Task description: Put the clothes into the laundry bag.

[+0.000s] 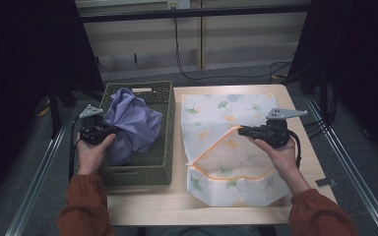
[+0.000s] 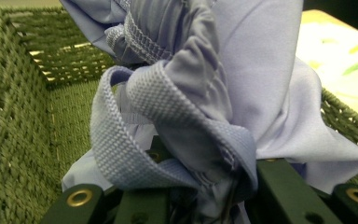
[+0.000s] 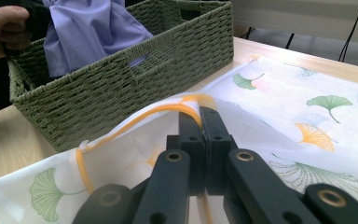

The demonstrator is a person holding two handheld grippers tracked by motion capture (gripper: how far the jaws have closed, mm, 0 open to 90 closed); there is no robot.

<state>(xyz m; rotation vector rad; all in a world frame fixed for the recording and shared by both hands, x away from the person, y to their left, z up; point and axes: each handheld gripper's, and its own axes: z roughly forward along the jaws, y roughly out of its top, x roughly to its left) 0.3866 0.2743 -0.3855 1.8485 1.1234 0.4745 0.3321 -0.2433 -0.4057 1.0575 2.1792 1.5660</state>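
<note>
High view: left gripper point(image 1: 109, 129) clamps the lavender garment point(image 1: 133, 123); right gripper point(image 1: 242, 131), pinching the laundry bag's orange rim point(image 1: 211, 142), should lift it wide.

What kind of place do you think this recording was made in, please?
Probably a lab or studio bench set up for recording, not a home laundry room: a small wooden table stands between dark curtains, metal rails run along both sides, and loose cables hang down the back wall.
</note>
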